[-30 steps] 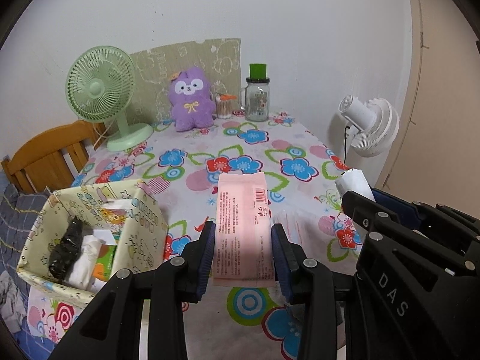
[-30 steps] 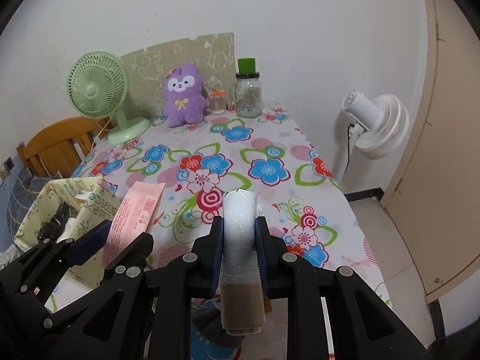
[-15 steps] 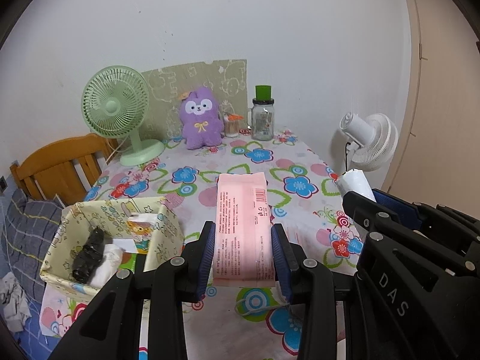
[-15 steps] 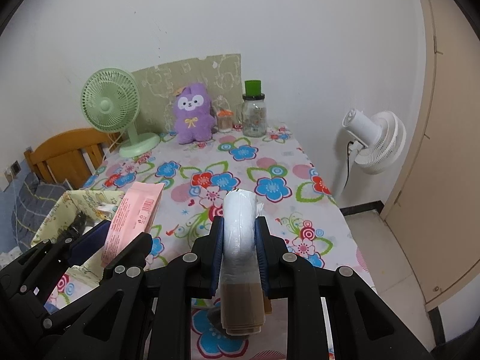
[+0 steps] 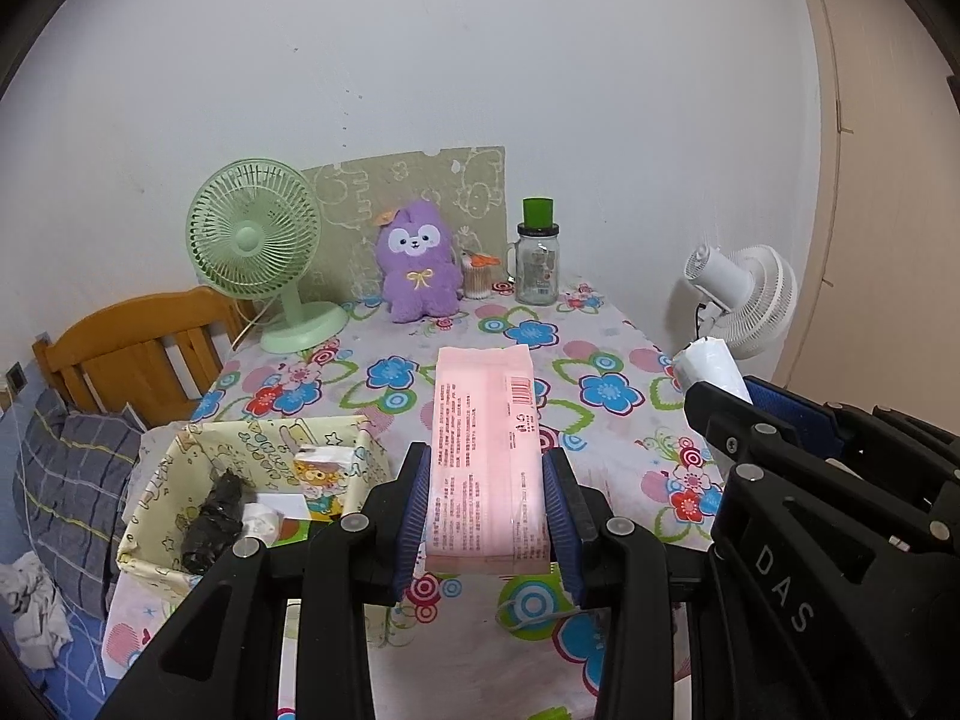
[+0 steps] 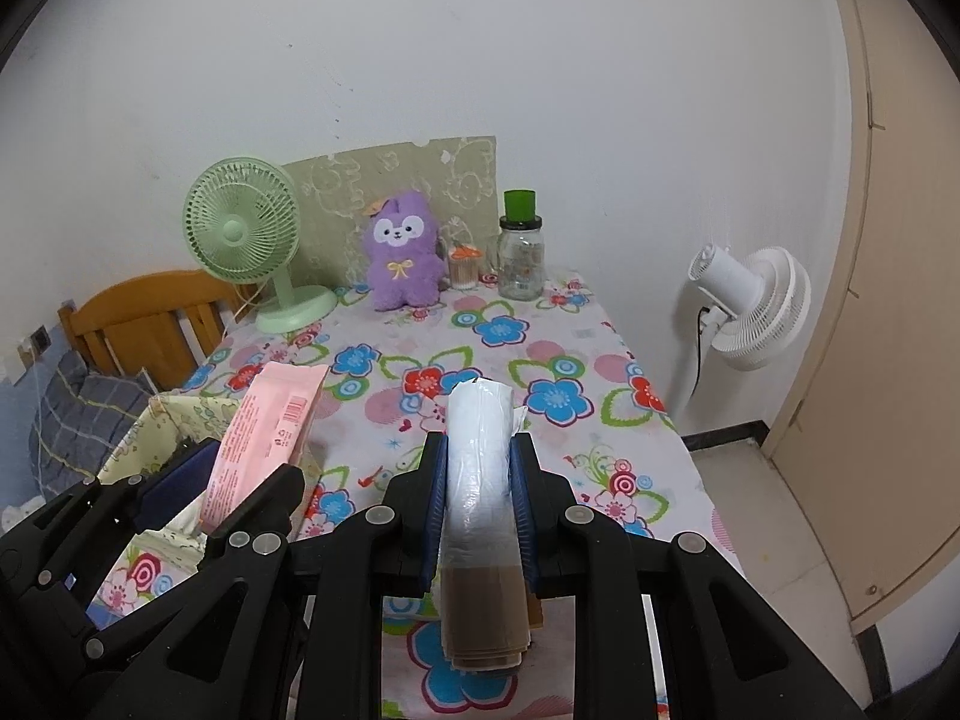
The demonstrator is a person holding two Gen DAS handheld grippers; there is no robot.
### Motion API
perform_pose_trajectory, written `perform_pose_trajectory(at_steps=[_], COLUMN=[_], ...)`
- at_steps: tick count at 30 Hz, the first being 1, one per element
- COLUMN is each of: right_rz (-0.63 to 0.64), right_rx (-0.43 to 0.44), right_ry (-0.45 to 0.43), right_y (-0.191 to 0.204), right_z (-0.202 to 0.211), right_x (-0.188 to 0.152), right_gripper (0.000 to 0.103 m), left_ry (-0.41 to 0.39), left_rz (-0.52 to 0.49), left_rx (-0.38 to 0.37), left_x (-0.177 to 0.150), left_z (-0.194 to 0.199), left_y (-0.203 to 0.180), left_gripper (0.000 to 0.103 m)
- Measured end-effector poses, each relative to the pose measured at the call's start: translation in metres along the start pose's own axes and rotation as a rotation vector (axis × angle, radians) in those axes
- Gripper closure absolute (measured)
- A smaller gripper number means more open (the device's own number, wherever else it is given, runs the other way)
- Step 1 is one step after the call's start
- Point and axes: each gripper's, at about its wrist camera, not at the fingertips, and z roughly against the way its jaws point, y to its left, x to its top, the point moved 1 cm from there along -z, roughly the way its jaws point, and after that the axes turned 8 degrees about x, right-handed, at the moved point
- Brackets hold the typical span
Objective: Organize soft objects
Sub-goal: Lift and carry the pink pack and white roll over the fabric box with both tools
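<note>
Both items are lifted above the flower-print tablecloth (image 5: 600, 360); judged step: carrying to storage. The left gripper (image 5: 487, 516) pinches a flat pink plastic-wrapped soft pack (image 5: 485, 450) across its width. The right gripper (image 6: 480, 510) is clamped on a white rolled plastic-film bundle with a brown paper band (image 6: 480, 480).

The next move probably calls for lowering each item into the open-topped, cartoon-print yellow fabric box (image 5: 174, 468) at the table's left edge, then releasing.

The box contents are hard to identify: a dark crumpled item and some white pieces. The pack's print is illegible.
</note>
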Motion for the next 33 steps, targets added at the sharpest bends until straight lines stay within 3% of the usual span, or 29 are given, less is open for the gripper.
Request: perform_pose_trajectory(at_steps=[33], right_rz=[0.089], right_rx=[0.077], right_ry=[0.033], right_y=[0.068], right_z=[-0.038], right_x=[0.010], right_gripper=[0.079], left_ry=[0.022], left_rz=[0.040], left_rx=[0.069], left_x=[-0.001], left_z=[-0.022], left_y=[0.066], left_gripper=[0.065])
